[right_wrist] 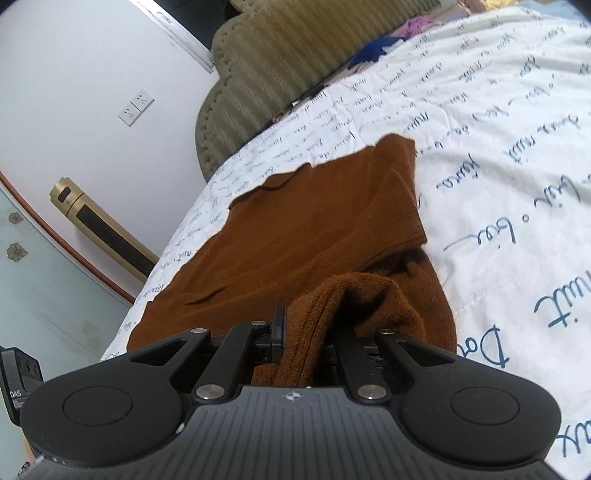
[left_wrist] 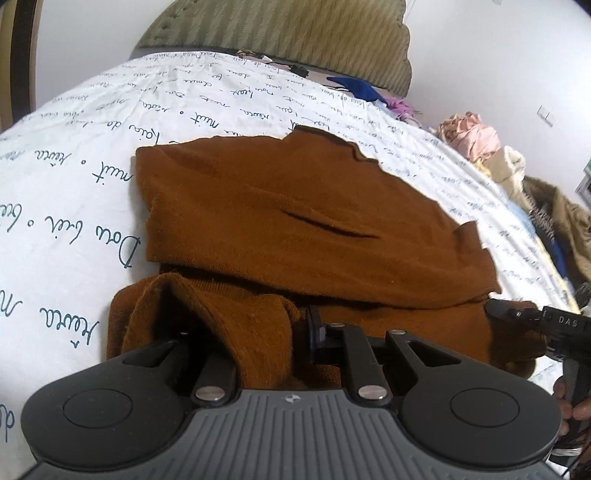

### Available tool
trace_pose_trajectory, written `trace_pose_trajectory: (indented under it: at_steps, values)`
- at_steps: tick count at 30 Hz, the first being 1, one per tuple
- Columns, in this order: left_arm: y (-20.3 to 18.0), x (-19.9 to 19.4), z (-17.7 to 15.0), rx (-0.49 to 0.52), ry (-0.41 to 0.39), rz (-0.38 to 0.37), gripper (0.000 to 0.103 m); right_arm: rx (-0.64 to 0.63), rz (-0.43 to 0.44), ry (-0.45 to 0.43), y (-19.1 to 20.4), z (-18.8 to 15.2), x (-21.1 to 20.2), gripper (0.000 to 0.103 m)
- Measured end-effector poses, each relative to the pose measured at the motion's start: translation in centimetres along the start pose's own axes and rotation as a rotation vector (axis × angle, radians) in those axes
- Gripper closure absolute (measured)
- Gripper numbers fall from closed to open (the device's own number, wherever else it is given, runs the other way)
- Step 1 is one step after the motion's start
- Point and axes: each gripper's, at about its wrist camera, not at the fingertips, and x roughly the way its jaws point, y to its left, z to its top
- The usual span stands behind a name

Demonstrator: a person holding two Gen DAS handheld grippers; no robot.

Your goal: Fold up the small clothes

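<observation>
Your left gripper (left_wrist: 258, 332) is pinched down on a bunched near corner of the brown garment (left_wrist: 295, 221), and your right gripper (right_wrist: 303, 332) is clamped on another bunched bit of the near edge. The rest of that garment lies spread flat on the white bedsheet (left_wrist: 74, 177) with the cursive writing. Past it there's the olive padded headboard (left_wrist: 277, 33). Along the right edge of the bed you've got a heap of other clothes (left_wrist: 476, 136), near but not touching. A gold tower fan (right_wrist: 99, 225) stands by the wall beside the bed.
</observation>
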Motion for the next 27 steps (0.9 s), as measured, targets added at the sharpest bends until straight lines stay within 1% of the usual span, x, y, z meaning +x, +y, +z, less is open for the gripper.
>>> trace_pose_trajectory:
  at_steps: [2, 5, 9, 12, 20, 27]
  values:
    - [-0.2, 0.0, 0.0, 0.006, 0.002, 0.016, 0.088, 0.014, 0.003, 0.008, -0.3, -0.1, 0.1, 0.095]
    - [-0.8, 0.1, 0.1, 0.042, 0.004, 0.057, 0.088, 0.023, 0.012, 0.009, -0.4, -0.1, 0.0, 0.095]
    - [-1.8, 0.2, 0.2, 0.1, -0.008, 0.103, 0.088, 0.006, 0.017, 0.011, -0.1, 0.3, -0.2, 0.095]
    - [-2.3, 0.5, 0.3, 0.123, -0.009, 0.134, 0.088, 0.004, 0.013, 0.019, -0.2, 0.6, 0.2, 0.095]
    - [-2.4, 0.3, 1.2, 0.132, -0.028, 0.139, 0.088, -0.009, 0.034, -0.002, -0.1, 1.2, 0.2, 0.094]
    - [-2.5, 0.5, 2.0, 0.128, -0.046, 0.134, 0.088, 0.004, 0.029, -0.025, -0.5, 1.7, 0.2, 0.094]
